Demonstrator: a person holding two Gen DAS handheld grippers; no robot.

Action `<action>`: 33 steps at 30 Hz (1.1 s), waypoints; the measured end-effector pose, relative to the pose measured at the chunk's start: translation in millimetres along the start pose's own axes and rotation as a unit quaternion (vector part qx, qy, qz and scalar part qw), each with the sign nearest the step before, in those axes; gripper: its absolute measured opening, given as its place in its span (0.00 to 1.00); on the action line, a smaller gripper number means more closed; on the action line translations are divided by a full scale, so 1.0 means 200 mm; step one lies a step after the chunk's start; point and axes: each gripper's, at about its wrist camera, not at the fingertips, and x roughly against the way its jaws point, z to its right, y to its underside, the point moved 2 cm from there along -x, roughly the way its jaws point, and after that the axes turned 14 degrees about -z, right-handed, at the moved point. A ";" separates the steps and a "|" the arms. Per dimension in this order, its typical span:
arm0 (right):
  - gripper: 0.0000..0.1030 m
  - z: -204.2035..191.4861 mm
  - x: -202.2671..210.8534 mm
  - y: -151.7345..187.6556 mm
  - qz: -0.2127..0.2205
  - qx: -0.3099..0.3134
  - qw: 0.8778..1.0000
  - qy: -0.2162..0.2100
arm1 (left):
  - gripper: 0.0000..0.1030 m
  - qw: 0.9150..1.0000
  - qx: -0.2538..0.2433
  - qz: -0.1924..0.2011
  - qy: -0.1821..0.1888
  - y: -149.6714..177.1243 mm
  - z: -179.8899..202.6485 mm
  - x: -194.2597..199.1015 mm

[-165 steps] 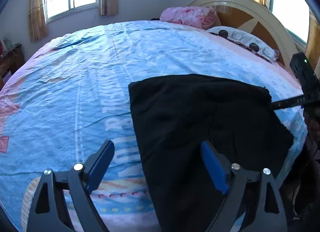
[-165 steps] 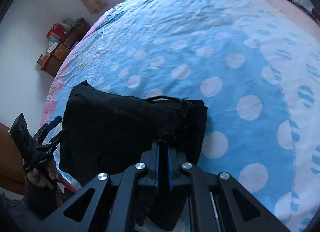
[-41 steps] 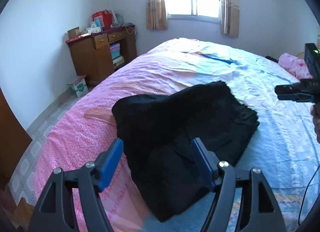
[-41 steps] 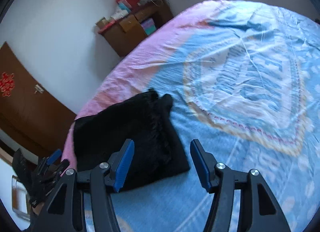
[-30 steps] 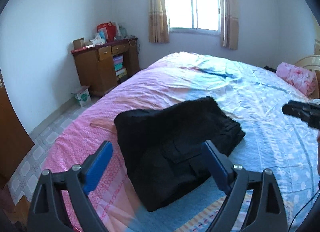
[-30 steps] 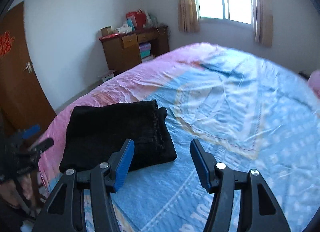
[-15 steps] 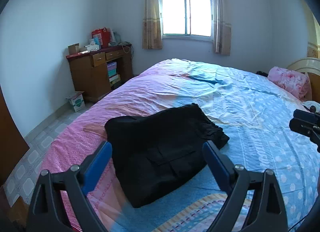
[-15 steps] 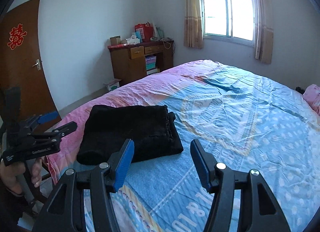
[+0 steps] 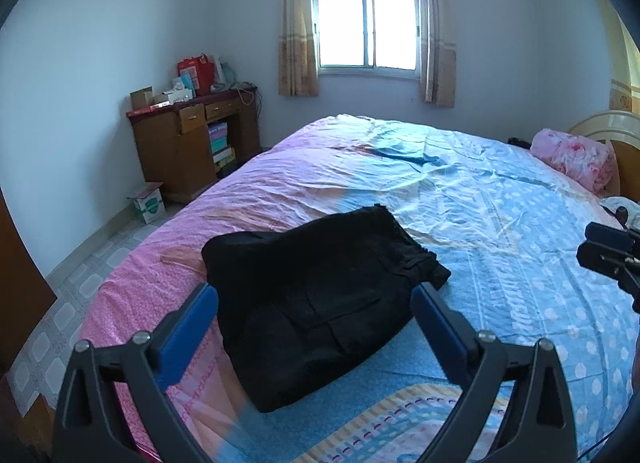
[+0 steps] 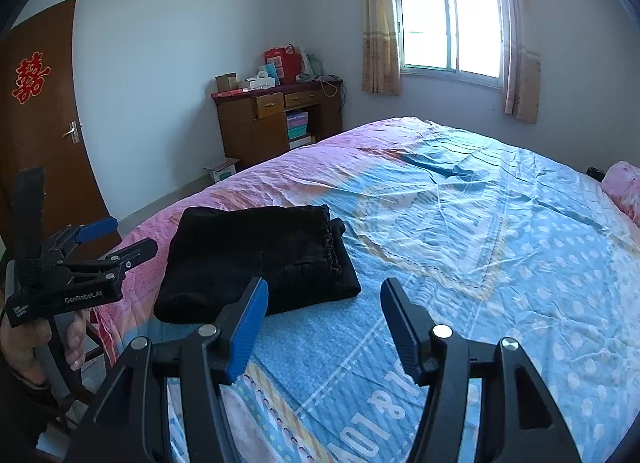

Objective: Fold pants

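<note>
Because the black pants (image 9: 316, 295) are soft, floppy cloth folded into a thick pile near the pink corner of the bed (image 9: 480, 191), they look light and will bend and sag, so a good place to pinch is the bunched waist edge or a corner of the pile. The left tongs (image 9: 314, 323) are opening wide and the right tongs (image 10: 324, 327) stand apart, both holding nothing. A pink pillow (image 9: 572, 159) and a wooden desk (image 9: 188, 143) are well apart from the pants, so nothing stands in the way.

A home bedroom: made bed (image 9: 500, 223), curtained window (image 9: 368, 27), wooden desk (image 9: 188, 143).
</note>
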 end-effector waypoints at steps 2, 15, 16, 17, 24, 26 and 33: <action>0.59 0.00 0.00 0.00 0.001 0.000 1.000 0.000 | 0.97 1.000 -0.002 -0.001 -0.001 0.00 0.00 0.00; 0.59 -0.01 0.06 -0.03 0.023 0.001 1.000 -0.003 | 1.00 1.000 -0.008 0.022 -0.008 -0.05 0.01 0.09; 0.59 -0.02 0.06 -0.03 0.024 0.002 1.000 -0.003 | 1.00 1.000 -0.008 0.023 -0.007 -0.05 0.01 0.10; 0.59 -0.02 0.07 -0.03 0.025 0.003 1.000 -0.003 | 1.00 1.000 -0.009 0.026 -0.008 -0.06 0.01 0.11; 0.59 -0.05 0.09 -0.03 0.029 0.014 0.999 -0.003 | 1.00 0.999 -0.010 0.029 -0.011 -0.06 0.02 0.13; 0.59 -0.05 0.09 -0.03 0.029 0.014 0.999 -0.003 | 1.00 0.999 -0.008 0.030 -0.014 -0.06 0.02 0.14; 0.59 -0.06 0.10 0.01 0.025 0.013 1.000 -0.002 | 1.00 0.999 -0.009 0.036 -0.014 -0.03 0.02 0.14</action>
